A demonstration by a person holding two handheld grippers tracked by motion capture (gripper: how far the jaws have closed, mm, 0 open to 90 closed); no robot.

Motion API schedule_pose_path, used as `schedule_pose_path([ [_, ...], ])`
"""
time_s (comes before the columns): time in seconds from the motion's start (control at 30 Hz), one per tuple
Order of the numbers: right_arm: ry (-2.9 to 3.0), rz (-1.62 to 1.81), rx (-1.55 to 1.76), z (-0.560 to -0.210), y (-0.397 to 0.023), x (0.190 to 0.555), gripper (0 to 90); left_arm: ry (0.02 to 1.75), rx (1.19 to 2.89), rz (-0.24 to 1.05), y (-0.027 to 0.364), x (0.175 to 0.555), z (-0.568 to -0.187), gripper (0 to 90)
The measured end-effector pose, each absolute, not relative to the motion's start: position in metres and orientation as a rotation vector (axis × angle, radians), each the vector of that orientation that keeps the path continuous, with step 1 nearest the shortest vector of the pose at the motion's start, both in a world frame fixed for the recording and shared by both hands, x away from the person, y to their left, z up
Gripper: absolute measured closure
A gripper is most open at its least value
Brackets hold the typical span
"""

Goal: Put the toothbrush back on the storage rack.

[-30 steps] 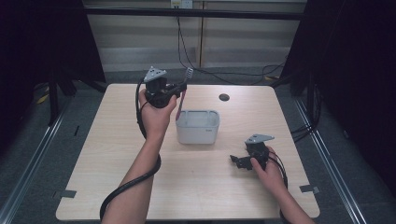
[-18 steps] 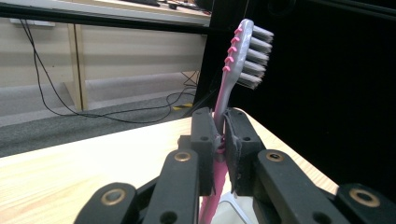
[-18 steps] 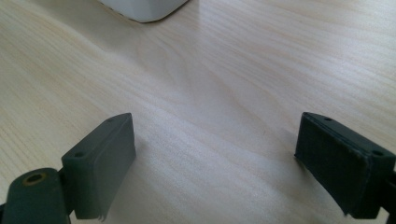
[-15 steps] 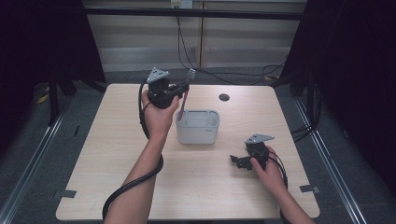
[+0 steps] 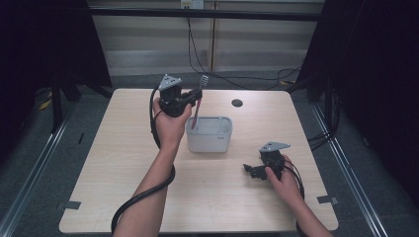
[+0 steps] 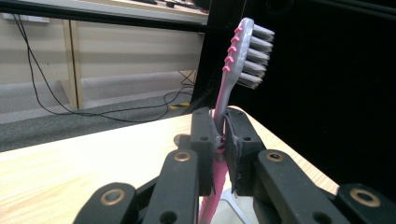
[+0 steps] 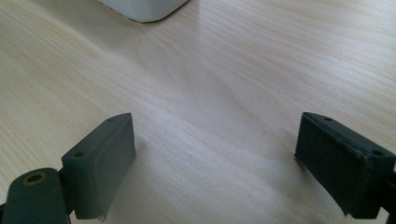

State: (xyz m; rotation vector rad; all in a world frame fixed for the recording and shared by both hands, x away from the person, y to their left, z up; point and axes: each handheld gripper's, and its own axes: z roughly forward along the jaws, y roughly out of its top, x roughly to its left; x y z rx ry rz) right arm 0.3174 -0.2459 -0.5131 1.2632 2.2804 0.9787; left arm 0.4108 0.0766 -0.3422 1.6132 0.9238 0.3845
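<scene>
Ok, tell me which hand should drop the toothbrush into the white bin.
Left. Its tongs already clamp the toothbrush, handle end at the white bin. The right tongs rest open on the table, holding nothing.

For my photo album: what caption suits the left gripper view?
Black fingers pinch a pink and grey toothbrush upright, bristles on top, above a wooden table.

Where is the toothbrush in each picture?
High view: the toothbrush stands upright near the top middle, held by the left tool, its lower end in the white bin.
Left gripper view: centre, bristles at the top.
Right gripper view: not in it.
Shared landmark: the white bin, at the right gripper view's top edge.
</scene>
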Motion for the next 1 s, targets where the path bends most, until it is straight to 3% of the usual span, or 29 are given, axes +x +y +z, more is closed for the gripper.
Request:
schedule_pose_path([
  [1.0,2.282,0.978,1.263,-0.513,-0.246,0.317,11.4,0.972,1.617,0.385,0.09,0.406,-0.364,82.4],
])
